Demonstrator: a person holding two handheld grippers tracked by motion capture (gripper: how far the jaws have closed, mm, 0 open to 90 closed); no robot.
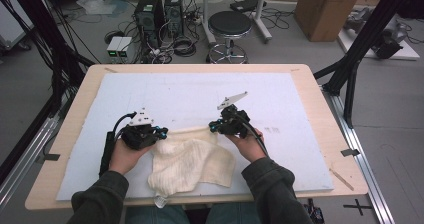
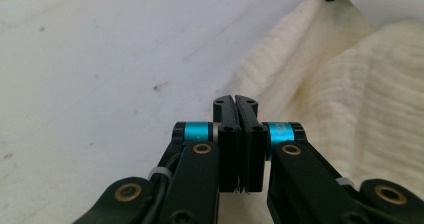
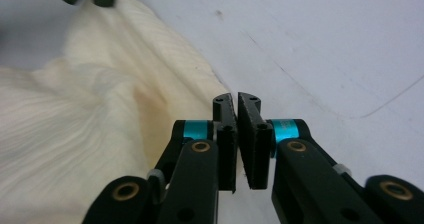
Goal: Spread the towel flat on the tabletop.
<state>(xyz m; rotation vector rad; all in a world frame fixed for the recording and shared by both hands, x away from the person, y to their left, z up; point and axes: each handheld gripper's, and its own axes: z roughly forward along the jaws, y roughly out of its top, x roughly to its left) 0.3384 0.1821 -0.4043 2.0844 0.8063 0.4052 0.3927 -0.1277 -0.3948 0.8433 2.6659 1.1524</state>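
No text, label, brand, number or sign can be read anywhere: the marks on the cardboard box (image 1: 327, 6) beyond the right gripper (image 1: 220, 126) are too small.

A light wooden table (image 1: 320, 119) stands in front of the seated person, its top nearly covered by 1 pale blue-white sheet (image 1: 190, 91) that leaves a wood border showing on all 4 sides. On the sheet, toward the near edge and about midway across, lies a cream ribbed cloth (image 1: 192, 164), rumpled and folded over itself, 1 corner hanging just past the table's front edge. The sheet (image 2: 100, 74) carries a few small dark specks and faint scratches (image 3: 310, 84). Near the right front corner, a thin wooden strip (image 1: 341, 179) lies on the bare wood beside the sheet.
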